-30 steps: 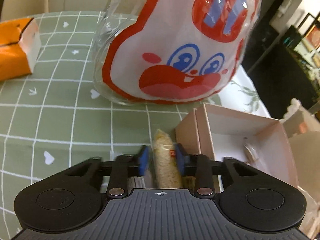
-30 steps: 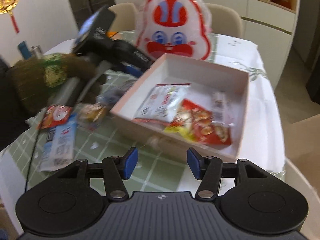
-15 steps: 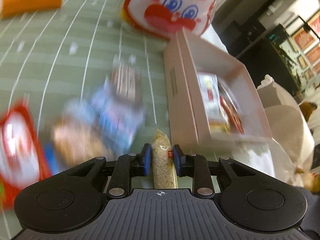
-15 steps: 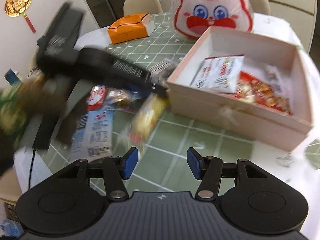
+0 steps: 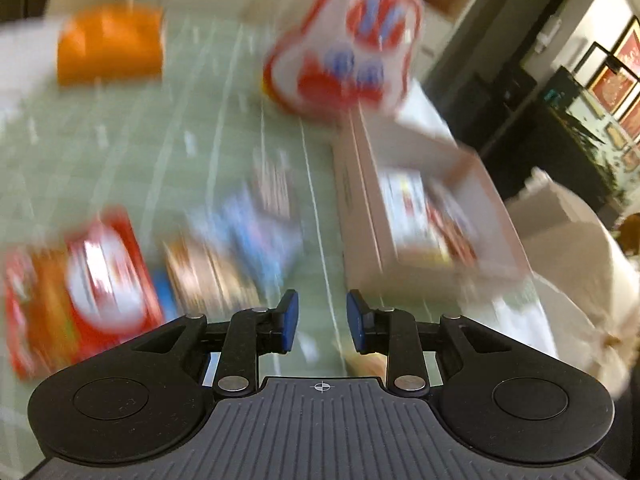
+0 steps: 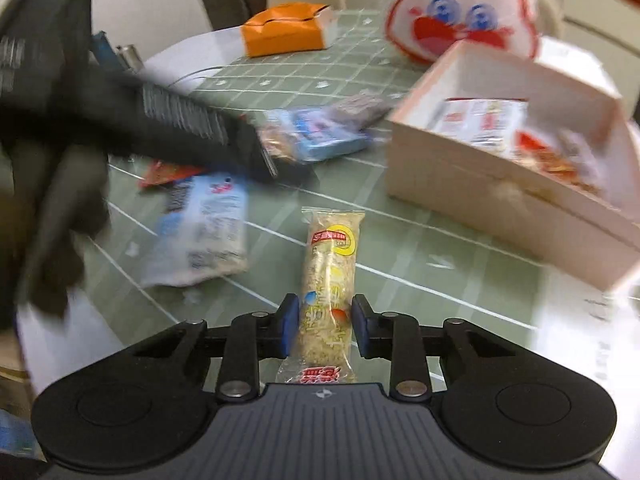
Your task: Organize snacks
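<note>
A clear-wrapped rice cracker bar (image 6: 328,280) lies on the green checked tablecloth, its near end between the blue pads of my right gripper (image 6: 325,326); the jaws stand open around it, not pressing. My left gripper (image 5: 322,322) is open and empty above the cloth, in a blurred view; it also shows as a dark blur at the left of the right wrist view (image 6: 168,128). A pink box (image 6: 496,184) with several snack packs inside stands to the right. Loose snack packs (image 6: 316,136) lie left of the box.
A rabbit-face bag (image 6: 460,12) stands behind the box. An orange tissue box (image 6: 288,32) sits at the far side of the table. A white-blue pack (image 6: 204,232) and a red pack (image 5: 84,280) lie on the cloth. The table's white edge is at the right.
My left gripper has opened and let go of the rice cracker bar, which now lies on the cloth. My right gripper has moved so that its jaws stand around the bar.
</note>
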The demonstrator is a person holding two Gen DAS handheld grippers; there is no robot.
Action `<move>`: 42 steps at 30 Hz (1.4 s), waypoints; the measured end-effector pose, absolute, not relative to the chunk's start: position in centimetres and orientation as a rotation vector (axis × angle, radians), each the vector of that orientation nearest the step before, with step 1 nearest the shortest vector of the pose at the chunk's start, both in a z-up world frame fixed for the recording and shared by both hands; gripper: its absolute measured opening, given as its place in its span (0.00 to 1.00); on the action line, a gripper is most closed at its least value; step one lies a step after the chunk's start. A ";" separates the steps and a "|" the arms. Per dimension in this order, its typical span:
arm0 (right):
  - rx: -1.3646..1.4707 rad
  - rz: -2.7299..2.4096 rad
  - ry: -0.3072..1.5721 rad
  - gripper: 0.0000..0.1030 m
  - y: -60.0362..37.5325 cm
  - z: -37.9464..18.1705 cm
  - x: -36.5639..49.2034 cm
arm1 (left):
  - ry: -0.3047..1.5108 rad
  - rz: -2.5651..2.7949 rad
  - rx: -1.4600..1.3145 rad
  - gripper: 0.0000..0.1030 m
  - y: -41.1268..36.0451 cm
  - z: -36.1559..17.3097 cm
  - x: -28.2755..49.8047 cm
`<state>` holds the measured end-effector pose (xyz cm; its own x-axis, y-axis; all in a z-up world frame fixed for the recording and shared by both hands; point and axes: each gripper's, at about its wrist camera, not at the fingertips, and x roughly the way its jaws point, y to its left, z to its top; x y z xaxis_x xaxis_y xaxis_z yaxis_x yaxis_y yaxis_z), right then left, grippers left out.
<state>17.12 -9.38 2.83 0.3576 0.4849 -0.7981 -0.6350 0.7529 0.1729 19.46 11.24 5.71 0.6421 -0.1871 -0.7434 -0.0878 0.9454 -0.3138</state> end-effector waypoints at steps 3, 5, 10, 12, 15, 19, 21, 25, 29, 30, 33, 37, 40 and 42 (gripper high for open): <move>-0.148 0.687 0.954 0.28 -11.3 2.5 17.1 | 0.857 0.010 -0.233 0.29 10.9 6.6 23.8; -0.124 0.655 0.981 0.31 -12.3 2.0 17.1 | 0.880 0.084 -0.156 0.29 10.3 6.2 26.8; -0.141 0.628 0.951 0.37 -14.1 1.7 15.9 | 0.980 0.110 0.026 0.34 8.0 3.5 31.6; -0.150 0.632 0.934 0.40 -14.7 1.6 15.5 | 1.032 0.113 0.099 0.38 7.4 2.3 32.1; -0.181 0.637 0.904 0.43 -14.8 1.4 15.0 | 1.044 0.104 0.130 0.43 7.2 1.6 31.8; -0.217 0.631 0.870 0.48 -14.3 1.1 14.6 | 1.033 0.076 0.069 0.42 7.9 2.0 30.6; -0.236 0.634 0.858 0.48 -14.1 1.0 14.5 | 1.017 0.058 0.041 0.39 7.7 2.5 29.3; -0.228 0.648 0.861 0.48 -14.3 1.0 14.8 | 0.993 -0.007 -0.045 0.21 6.9 3.7 24.8; -0.225 0.647 0.868 0.48 -14.4 1.0 15.1 | 1.008 -0.069 -0.138 0.18 5.9 3.8 19.8; -0.228 0.646 0.869 0.48 -14.4 1.0 15.1 | 1.012 -0.076 -0.149 0.18 5.5 3.7 18.5; -0.241 0.646 0.871 0.48 -14.3 1.0 15.2 | 1.030 -0.087 -0.177 0.18 4.5 3.2 14.6; -0.259 0.649 0.865 0.48 -14.2 0.9 15.0 | 1.023 -0.061 -0.245 0.18 4.1 2.8 12.1; -0.264 0.639 0.862 0.63 -14.2 0.7 14.9 | 0.952 -0.012 -0.330 0.18 4.7 3.6 12.4; -0.252 0.631 0.853 0.68 -14.5 0.6 14.8 | 0.900 0.046 -0.324 0.21 4.8 4.1 13.7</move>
